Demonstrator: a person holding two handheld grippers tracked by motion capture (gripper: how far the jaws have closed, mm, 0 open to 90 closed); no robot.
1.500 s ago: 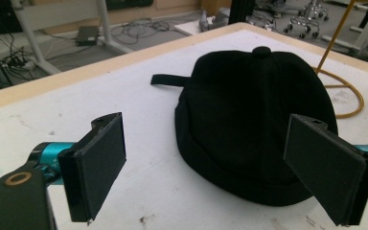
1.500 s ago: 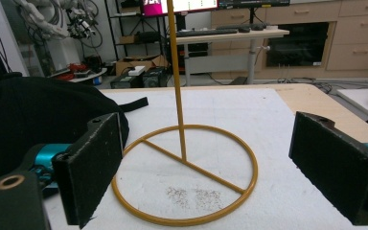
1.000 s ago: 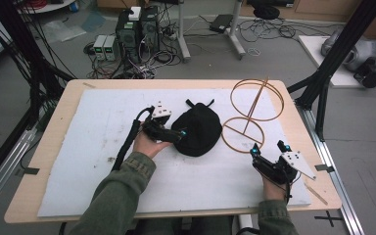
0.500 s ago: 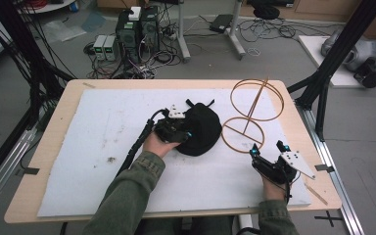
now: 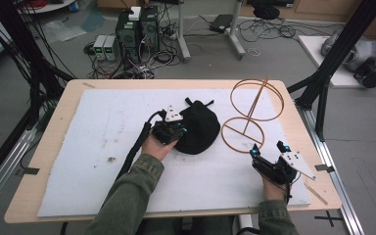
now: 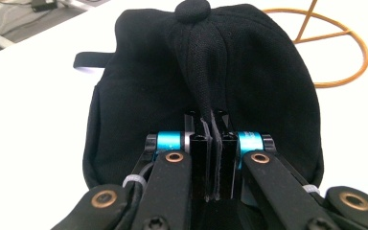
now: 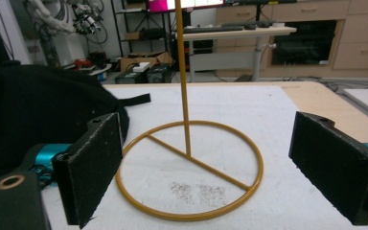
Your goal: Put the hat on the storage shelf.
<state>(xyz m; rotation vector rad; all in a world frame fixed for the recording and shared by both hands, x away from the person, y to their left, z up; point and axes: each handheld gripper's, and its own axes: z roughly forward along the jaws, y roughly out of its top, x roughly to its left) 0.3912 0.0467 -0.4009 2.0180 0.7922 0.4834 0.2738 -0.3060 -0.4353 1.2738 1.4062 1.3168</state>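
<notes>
Between our left gripper's [image 6: 214, 158] pads a fold of the black cap's [image 6: 206, 91] fabric is pinched; the jaws have just been closing and now clamp that pleat, which runs straight ahead of them up to the button on the crown. From the high view, the left gripper [image 5: 172, 128] sits at the cap's [image 5: 199, 128] left edge, on the side away from the yellow wire stand [image 5: 250, 112], with the cap lying on the white mat [image 5: 78, 147] just to the left of the stand's base ring. The pinched ridge is the cap's long axis here, pointing away from our left hand toward the far side of the table.

Our right gripper [image 5: 269, 149] rests on the near side of the stand, jaws spread wide with nothing between them, looking at the base ring [image 7: 189, 167] and upright rod. We judge the stand lies to the cap's right, so the left hand, nearer the cap, would carry it that way.
</notes>
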